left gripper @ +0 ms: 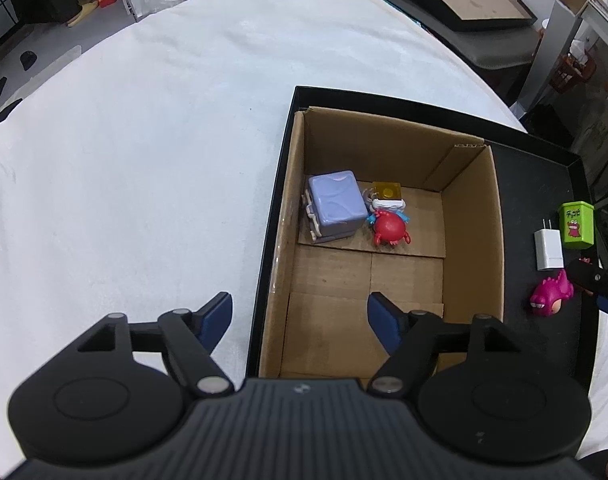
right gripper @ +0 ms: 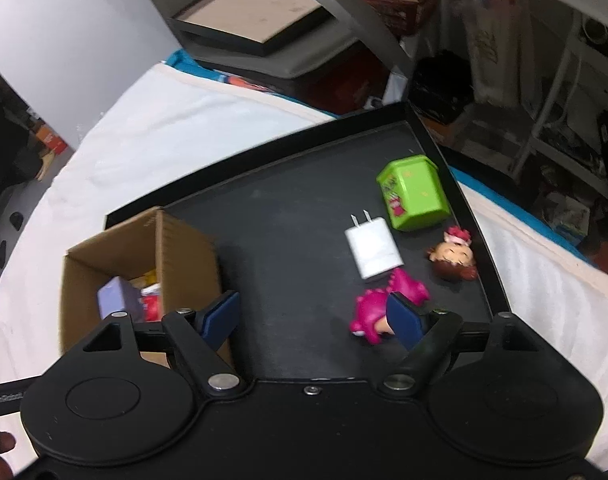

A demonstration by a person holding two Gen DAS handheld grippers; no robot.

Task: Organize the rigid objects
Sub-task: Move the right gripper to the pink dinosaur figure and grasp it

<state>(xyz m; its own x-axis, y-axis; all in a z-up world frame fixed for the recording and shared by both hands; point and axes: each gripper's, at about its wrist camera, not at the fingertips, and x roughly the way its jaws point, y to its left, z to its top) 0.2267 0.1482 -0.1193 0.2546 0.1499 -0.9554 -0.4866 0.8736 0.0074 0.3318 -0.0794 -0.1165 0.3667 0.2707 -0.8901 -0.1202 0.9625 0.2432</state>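
White cloth covers the surface [left gripper: 123, 140], and clutter of shelves and boxes fills the room behind it. On the cloth sits a shallow black tray [right gripper: 287, 208], and inside its left part stands an open cardboard box [left gripper: 470, 216]. At the far end of the box floor lie a lavender block toy [left gripper: 336, 204], a red crab figure [left gripper: 390, 229] just to its right, and a small yellow cube [left gripper: 387, 191] just beyond the crab; the three sit close together. On the bare black floor of the tray, right of the box, rest a green lidded container [right gripper: 414, 192] at the far side, a white plug adapter [right gripper: 374, 252] just near of it, a small doll head with a red bow [right gripper: 454, 256] to the right, and a magenta dinosaur toy [right gripper: 378, 312] nearest of all. The left claw [left gripper: 299, 316] hangs over the near left wall of the box, its blue pads spread wide with nothing between them. The right claw [right gripper: 316, 316] hovers low over the tray, also spread apart and empty; its right pad overlaps the dinosaur in the view, though whether it touches the toy cannot be told.
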